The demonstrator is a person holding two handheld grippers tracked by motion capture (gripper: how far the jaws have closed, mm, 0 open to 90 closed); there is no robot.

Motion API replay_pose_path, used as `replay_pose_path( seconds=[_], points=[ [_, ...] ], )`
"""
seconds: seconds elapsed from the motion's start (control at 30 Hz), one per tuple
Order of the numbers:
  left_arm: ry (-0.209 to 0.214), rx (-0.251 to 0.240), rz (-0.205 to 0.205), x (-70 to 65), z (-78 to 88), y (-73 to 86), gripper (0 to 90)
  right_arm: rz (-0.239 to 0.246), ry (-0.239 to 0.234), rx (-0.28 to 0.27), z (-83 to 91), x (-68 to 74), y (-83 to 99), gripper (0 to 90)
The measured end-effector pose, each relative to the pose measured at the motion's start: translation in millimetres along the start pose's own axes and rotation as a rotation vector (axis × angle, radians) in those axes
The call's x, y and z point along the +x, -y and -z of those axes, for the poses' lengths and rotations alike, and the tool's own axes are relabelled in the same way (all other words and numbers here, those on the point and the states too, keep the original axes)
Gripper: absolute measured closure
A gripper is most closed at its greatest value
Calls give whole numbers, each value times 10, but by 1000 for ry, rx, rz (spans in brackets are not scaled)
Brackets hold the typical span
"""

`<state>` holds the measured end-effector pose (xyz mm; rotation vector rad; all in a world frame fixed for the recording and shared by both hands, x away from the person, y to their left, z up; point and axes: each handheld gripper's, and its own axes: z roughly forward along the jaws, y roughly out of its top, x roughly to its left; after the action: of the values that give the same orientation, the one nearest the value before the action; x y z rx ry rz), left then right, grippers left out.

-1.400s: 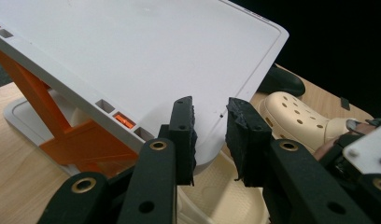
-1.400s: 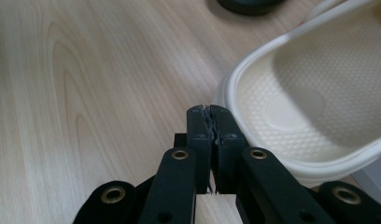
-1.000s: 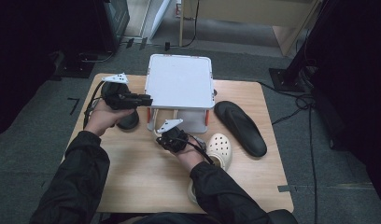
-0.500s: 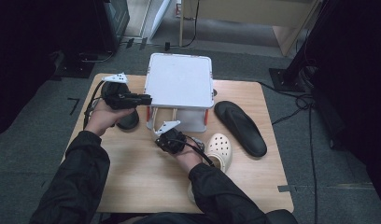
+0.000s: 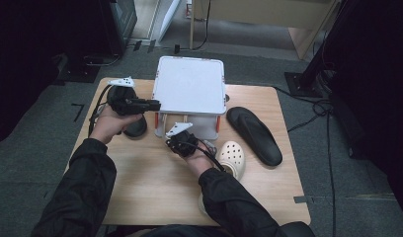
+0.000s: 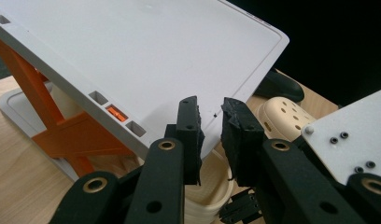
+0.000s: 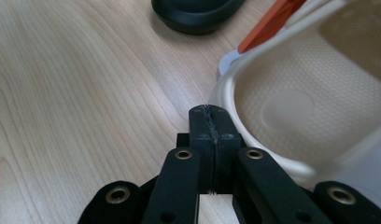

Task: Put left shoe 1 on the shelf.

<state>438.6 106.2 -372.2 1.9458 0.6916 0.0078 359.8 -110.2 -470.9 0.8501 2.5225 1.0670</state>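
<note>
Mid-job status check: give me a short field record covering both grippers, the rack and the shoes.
left gripper: jaws nearly together at the front corner of the white flat-topped rack with orange supports, apparently pinching it
right gripper: shut, empty, tips beside the rim of the cream clog under the rack
second cream perforated clog: on the wooden table, right of the right hand
long black sandal: flat, right of the rack
black shoe: left of the rack, partly hidden by the left hand
</note>
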Motion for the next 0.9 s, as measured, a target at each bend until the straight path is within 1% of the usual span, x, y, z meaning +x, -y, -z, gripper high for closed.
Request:
replay_pose_path(
  seconds=[0.07,0.1,0.13,0.2,0.27,0.3,0.33,0.37,0.4,0.43,0.47,0.5,0.53,0.57,0.6,0.63,0.67,0.7,0.73,0.77,0.8,0.83,0.87,0.9],
  points=[
    [0,0,1,1,1,0,775,7,-2,-2,-12,8,-14,898],
    [-1,1,-1,-1,1,1,775,29,34,-19,-37,30,-40,892],
    [-1,1,-1,-1,1,1,775,48,51,-19,-49,26,-47,892],
    [-3,0,-2,-3,1,1,773,42,59,-21,-66,17,-51,890],
    [-10,-1,-6,-5,5,2,772,-15,30,-30,-59,-31,-54,876],
    [-8,-3,-7,-4,7,3,770,-21,18,-34,-36,-26,-55,876],
    [-8,-3,-7,-4,7,3,766,-21,18,-34,-36,-26,-55,876],
    [-2,-4,-4,-4,8,4,754,-19,0,-40,30,-11,-61,869],
    [1,-6,4,-5,9,5,740,-26,-12,-43,57,-8,-64,867],
    [1,-6,4,-5,9,5,716,-26,-12,-43,57,-8,-64,867],
    [4,-10,12,-12,13,4,704,-49,-45,-53,148,6,-73,854],
    [1,-8,15,-19,20,1,704,-49,-45,-53,148,6,-73,854],
    [1,-9,16,-35,38,-2,699,-56,-56,-55,183,15,-74,846],
    [4,-14,19,-48,53,-3,688,-52,-71,-59,242,24,-71,839],
    [6,-26,15,-75,91,-7,672,-52,-79,-64,282,33,-64,831],
    [3,-41,10,-105,126,-7,667,-55,-96,-69,357,45,-45,821],
    [-1,-43,5,-142,156,-8,659,-52,-99,-72,420,50,-24,808],
    [-11,-33,-9,-182,183,-7,643,-55,-105,-75,484,50,0,797],
    [-23,-24,-21,-229,201,-1,628,-63,-115,-86,625,34,61,781],
    [-29,-15,-32,-264,215,7,616,-67,-121,-89,680,23,88,769],
    [-26,-8,-44,-344,239,40,609,-73,-124,-92,751,7,128,755],
    [-26,-8,-44,-344,239,40,600,-73,-124,-92,751,7,128,755],
    [-17,-9,-42,-402,244,79,593,-97,-127,-94,903,-42,229,725],
    [-13,-6,-41,-430,237,100,587,-105,-132,-93,951,-66,264,725]
  ],
)
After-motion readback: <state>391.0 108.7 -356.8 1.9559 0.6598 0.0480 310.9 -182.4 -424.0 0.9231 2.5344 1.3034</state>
